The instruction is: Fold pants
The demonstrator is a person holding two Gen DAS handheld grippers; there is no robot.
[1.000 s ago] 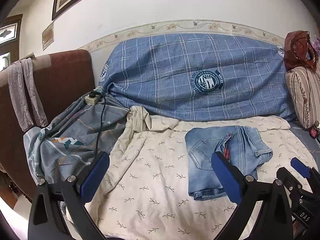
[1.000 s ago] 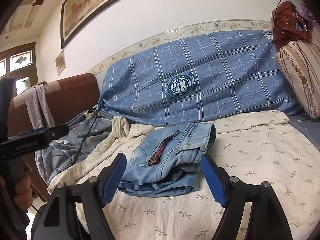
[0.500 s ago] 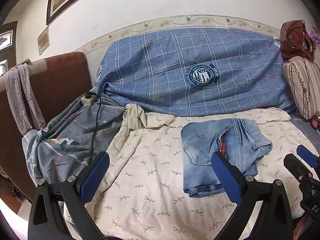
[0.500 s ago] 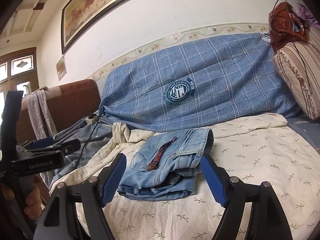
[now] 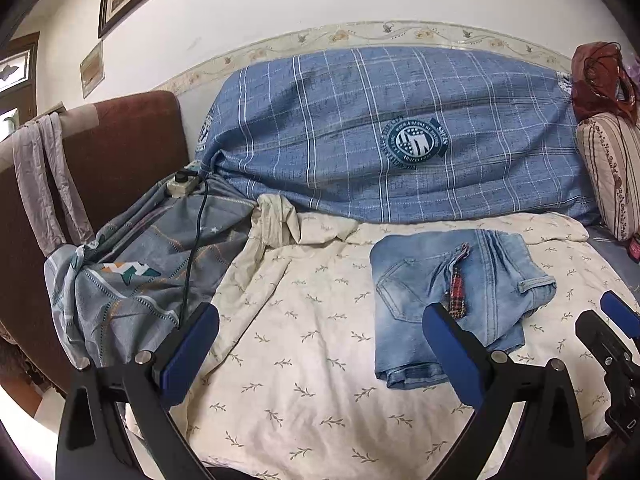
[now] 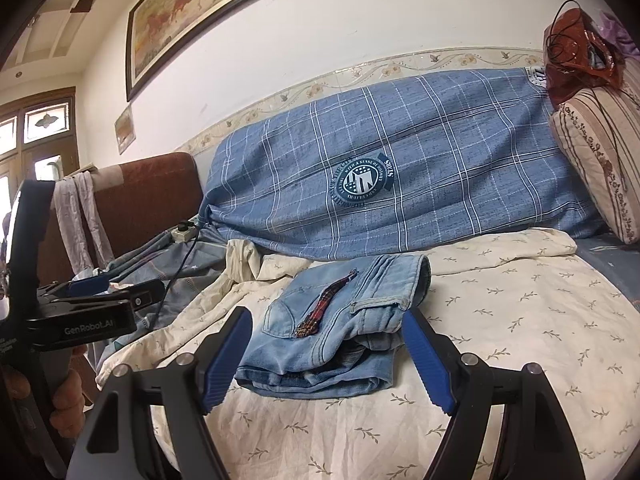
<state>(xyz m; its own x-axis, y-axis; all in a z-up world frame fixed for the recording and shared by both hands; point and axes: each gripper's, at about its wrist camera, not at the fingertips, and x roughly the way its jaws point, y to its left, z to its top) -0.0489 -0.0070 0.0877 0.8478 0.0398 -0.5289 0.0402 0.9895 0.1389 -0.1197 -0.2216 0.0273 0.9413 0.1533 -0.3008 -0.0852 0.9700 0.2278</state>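
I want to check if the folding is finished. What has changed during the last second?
Almost nothing. The folded light-blue denim pants lie unmoved on the cream leaf-print sheet. The left gripper and right gripper stay open, holding nothing; only the left view shifted slightly.

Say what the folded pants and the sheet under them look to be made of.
Folded pants: faded light-blue denim, going by the whitened wear, stitched seams and patch pocket. Sheet: thin cream woven cloth, probably cotton, matte and wrinkled, printed with small leaf sprigs.
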